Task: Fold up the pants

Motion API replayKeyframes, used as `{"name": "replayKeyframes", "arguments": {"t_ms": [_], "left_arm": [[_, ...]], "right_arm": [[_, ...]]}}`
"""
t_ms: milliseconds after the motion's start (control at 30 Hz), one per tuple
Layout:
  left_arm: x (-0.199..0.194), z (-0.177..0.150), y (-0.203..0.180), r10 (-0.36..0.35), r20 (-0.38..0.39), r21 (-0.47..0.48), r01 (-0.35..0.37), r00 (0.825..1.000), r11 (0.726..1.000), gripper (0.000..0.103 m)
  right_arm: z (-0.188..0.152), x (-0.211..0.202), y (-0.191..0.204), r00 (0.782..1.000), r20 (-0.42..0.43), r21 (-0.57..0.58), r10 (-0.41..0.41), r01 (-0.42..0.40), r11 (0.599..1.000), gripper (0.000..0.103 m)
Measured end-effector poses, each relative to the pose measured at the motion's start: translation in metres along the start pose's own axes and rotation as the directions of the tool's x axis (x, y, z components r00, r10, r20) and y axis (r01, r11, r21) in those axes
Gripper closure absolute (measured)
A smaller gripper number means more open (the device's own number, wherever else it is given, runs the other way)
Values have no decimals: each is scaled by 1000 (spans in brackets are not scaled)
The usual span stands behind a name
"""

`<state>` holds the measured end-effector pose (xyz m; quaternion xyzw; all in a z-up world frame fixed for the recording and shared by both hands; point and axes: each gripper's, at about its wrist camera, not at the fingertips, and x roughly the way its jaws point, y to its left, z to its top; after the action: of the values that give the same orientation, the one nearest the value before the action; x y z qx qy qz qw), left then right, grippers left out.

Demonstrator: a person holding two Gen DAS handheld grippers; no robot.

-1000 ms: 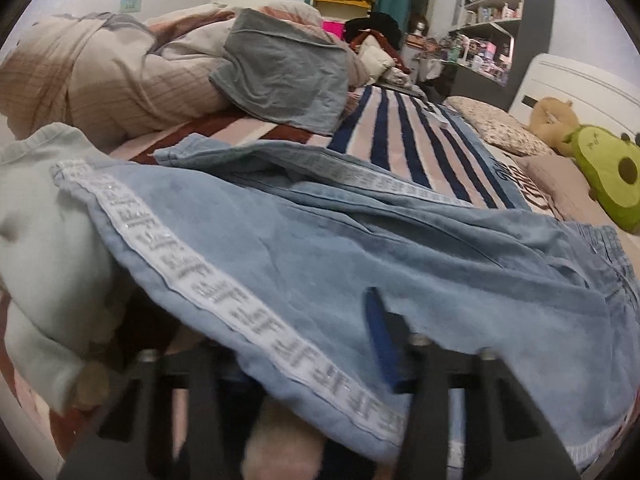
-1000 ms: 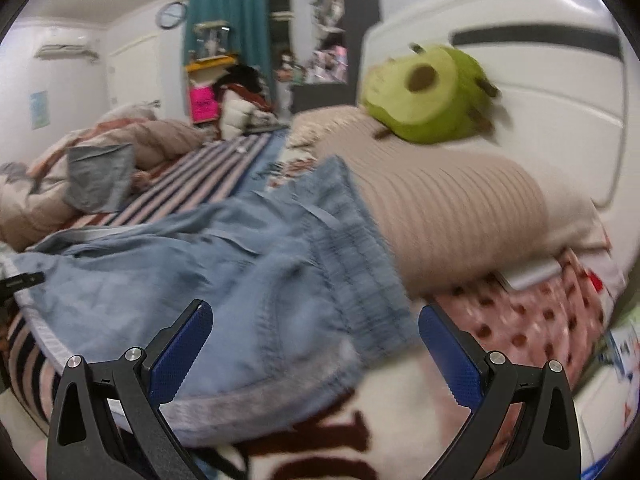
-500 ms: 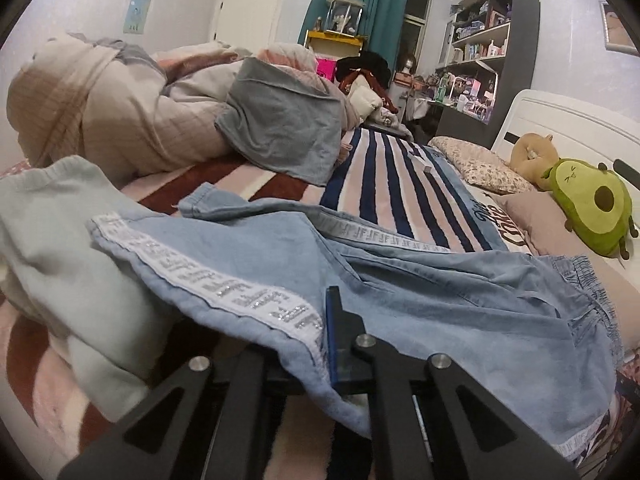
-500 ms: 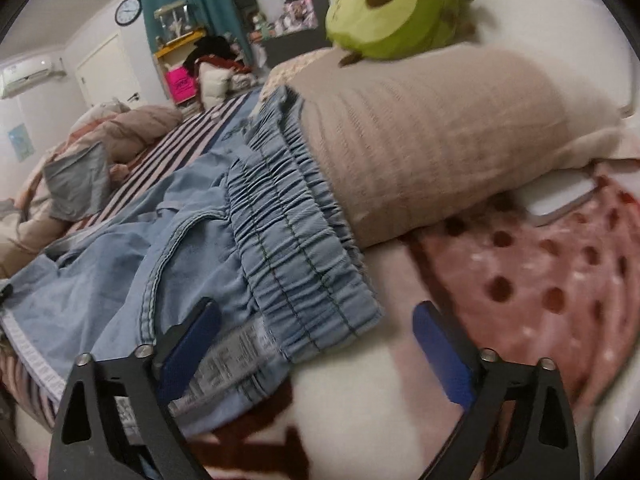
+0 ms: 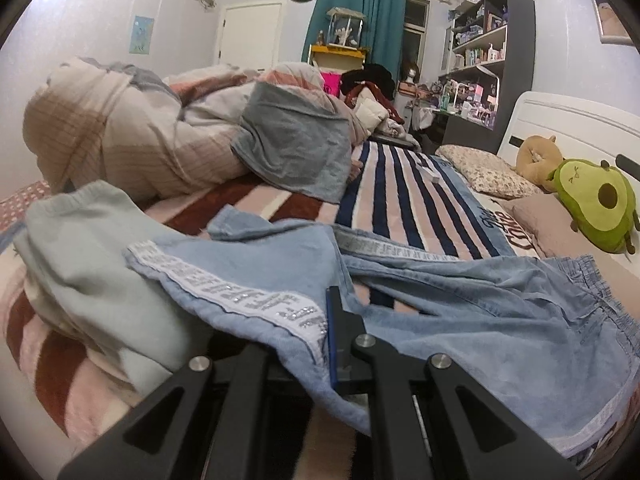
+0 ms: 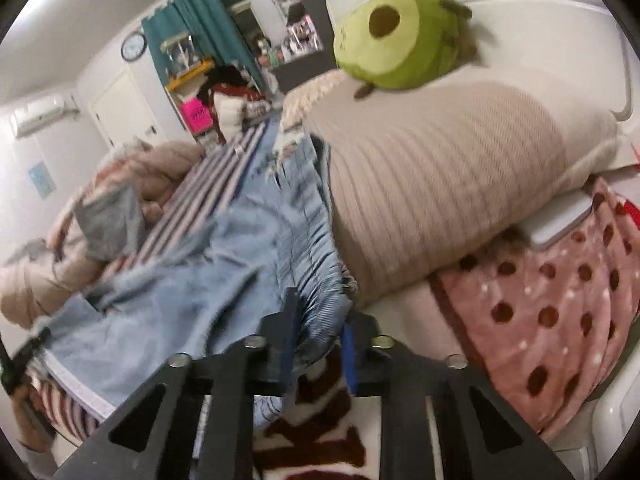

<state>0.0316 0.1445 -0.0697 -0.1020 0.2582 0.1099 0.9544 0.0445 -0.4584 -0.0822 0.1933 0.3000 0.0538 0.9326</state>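
Note:
Light blue denim pants with a white lettered side stripe lie spread across the bed. My left gripper is shut on the pants' leg end by the stripe; the cloth drapes over its left finger. In the right wrist view the pants stretch away to the left. My right gripper is closed on the gathered elastic waistband, which bunches between the blue pads.
A pale green garment lies left of the pants. A heaped quilt and grey cloth lie behind. A beige pillow, an avocado plush and a pink dotted blanket are on the right, by the headboard.
My right gripper has moved onto the waistband and closed from wide open. My left gripper has closed on the leg end, and the cloth has dropped lower in its view.

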Motion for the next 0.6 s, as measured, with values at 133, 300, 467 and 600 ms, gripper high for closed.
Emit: {"name": "replayKeyframes", "arguments": {"t_ms": [133,300,467,600], "left_arm": [[2,2,6,-5,-11,22,6,1000,1000,96],[-3,6,11,-3,47,23,2,999,1000,54],[10,24,19,1,35,4,-1,999,1000,52],[20,34,30,96,19,-19,-95,995,995,39]], "right_arm": [[1,7,7,997,-77,-35,13,-16,999,95],[-16,28,8,977,-196,5,90,-91,996,74],[-27,45,-8,976,-217,21,33,-29,999,48],[-30,59,-17,977,-209,-20,-45,41,999,35]]}}
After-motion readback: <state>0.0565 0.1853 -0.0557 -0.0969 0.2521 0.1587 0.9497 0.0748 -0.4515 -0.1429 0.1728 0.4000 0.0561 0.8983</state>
